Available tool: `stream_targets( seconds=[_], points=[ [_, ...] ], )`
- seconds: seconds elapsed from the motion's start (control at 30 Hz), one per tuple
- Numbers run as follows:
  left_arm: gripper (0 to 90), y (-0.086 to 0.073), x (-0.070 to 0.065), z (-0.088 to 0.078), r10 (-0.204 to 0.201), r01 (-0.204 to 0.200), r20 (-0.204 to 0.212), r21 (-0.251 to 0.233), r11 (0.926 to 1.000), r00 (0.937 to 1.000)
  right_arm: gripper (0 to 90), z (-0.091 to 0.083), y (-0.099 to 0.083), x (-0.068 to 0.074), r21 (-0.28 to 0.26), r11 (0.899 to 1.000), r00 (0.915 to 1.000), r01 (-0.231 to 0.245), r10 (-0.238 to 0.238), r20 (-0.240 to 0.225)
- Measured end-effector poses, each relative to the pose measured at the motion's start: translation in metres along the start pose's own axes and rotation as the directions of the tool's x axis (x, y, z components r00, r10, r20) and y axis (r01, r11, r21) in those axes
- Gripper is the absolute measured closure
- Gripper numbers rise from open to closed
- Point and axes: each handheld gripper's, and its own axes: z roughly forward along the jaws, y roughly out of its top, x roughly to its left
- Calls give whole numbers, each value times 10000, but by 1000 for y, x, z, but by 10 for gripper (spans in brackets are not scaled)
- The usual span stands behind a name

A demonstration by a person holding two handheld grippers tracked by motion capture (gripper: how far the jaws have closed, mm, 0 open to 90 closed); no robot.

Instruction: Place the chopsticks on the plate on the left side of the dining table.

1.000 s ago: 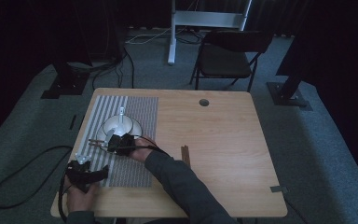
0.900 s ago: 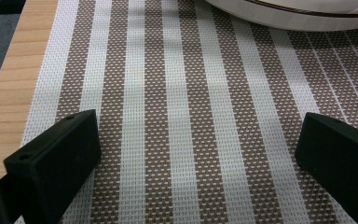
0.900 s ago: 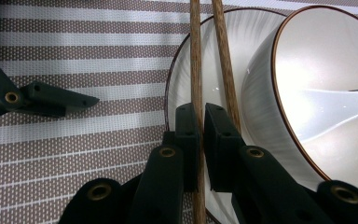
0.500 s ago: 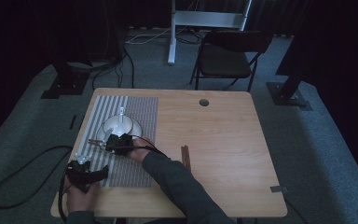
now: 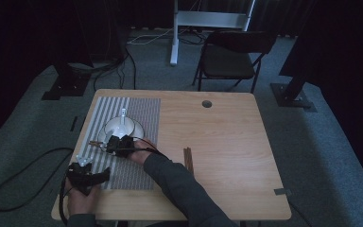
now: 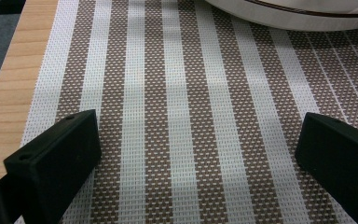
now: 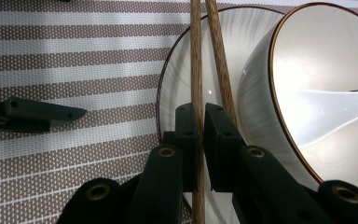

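Right tongs (image 7: 197, 140) clench brown wooden chopsticks (image 7: 196, 56) over the white plate (image 7: 186, 84); lower them gently, level. Left tongs (image 6: 196, 158) gape, released.

Overhead view; two close placemat (image 6: 177, 116) views

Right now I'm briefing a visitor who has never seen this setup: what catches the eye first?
The right gripper, shut on a pair of wooden chopsticks over the white plate, beside a white bowl holding a spoon. All sit on the striped placemat at the table's left. Another pair of chopsticks lies on the bare wood mid-table.
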Motion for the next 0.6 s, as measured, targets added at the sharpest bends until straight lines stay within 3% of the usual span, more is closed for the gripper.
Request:
stream_targets(
  seconds=[0.4,0.6],
  points=[
    [3,0,0,0,3,-3,0,1,10000,10000,827,2,-1,0,76,10000,9999,57,-57,118],
    [3,0,0,0,-10,10,-6,5,10000,10000,775,0,-4,1,42,9999,9996,118,-119,240]
  ],
)
